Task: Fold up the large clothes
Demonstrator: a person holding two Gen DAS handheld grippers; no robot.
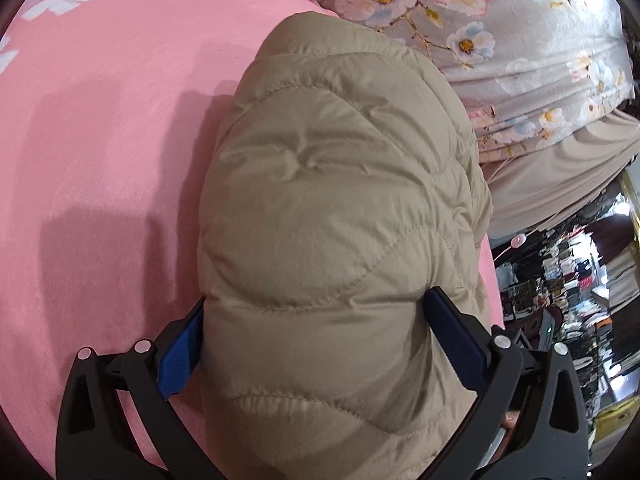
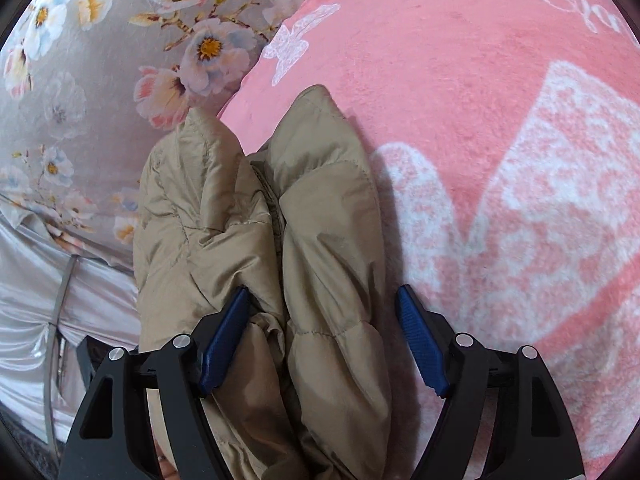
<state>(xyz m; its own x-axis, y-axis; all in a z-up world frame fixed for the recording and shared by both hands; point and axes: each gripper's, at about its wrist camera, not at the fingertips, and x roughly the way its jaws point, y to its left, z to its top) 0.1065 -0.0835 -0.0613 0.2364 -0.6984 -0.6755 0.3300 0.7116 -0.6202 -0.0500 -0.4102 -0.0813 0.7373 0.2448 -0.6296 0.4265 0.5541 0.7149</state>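
I see white curly writing on the pink blanket [image 2: 460,80]. The letters are too swirly for me to read. I find no other words.

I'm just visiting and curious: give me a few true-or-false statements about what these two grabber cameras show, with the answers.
1. The puffy jacket is beige. True.
2. It lies on a green blanket. False: the blanket is pink with white patterns.
3. The left gripper has jacket padding between its fingers. True.
4. The right gripper holds a book. False: jacket fabric sits between its fingers.
5. A floral sheet lies beside the blanket. True.
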